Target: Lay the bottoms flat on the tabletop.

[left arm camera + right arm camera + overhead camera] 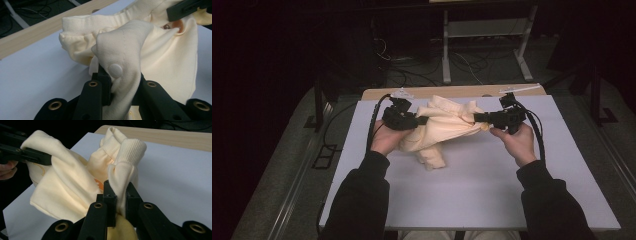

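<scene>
A small cream garment (439, 127) with ribbed cuffs and a snap button (115, 70) hangs bunched between both grippers just above the white table (472, 190). My left gripper (421, 120) is shut on a fold of the fabric (120, 82) beside the snap. My right gripper (476, 118) is shut on a pinched strip of cloth (122, 187) below a ribbed cuff (132, 148). The garment's lower part (432, 159) rests on the table. In the right gripper view the left gripper's jaws (37, 156) hold the far corner.
A wooden strip (452, 92) runs along the table's far edge. Beyond it stand a white metal frame (484, 30) and loose cables (422, 70) on the dark floor. Bare table surface lies in front of the garment and to both sides.
</scene>
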Demonstrator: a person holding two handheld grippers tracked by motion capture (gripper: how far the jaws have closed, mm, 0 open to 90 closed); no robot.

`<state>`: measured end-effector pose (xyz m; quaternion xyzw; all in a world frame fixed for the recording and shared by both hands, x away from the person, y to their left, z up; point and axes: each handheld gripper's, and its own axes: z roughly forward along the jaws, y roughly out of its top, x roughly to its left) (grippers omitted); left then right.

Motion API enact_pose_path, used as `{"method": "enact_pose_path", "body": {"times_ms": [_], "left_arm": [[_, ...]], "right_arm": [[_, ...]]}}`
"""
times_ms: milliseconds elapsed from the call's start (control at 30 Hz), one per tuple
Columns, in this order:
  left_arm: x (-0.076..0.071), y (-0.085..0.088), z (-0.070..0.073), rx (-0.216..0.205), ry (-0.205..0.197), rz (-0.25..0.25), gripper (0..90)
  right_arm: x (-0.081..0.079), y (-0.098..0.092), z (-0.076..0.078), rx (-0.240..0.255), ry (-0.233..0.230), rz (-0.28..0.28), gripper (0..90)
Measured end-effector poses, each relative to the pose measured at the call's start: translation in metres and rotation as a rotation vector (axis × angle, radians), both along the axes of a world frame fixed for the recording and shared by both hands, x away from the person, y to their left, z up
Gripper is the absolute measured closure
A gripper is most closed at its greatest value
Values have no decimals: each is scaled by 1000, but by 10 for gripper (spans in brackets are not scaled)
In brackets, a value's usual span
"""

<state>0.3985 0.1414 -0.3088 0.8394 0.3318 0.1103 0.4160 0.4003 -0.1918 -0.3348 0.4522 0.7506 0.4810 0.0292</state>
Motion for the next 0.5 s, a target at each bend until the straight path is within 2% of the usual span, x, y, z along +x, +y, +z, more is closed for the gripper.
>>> {"method": "enact_pose_path", "body": {"times_ms": [167,267,367,500], "left_arm": [[-4,7,20,30,-40,2,761],[-8,9,28,26,-56,3,761],[-11,8,27,35,-55,-12,761],[-15,0,16,33,-38,-46,762]], "right_arm": [[4,8,4,23,2,9,815],[5,13,6,29,-3,10,815],[6,17,5,13,-7,11,815],[7,16,-2,-43,-1,2,816]]}}
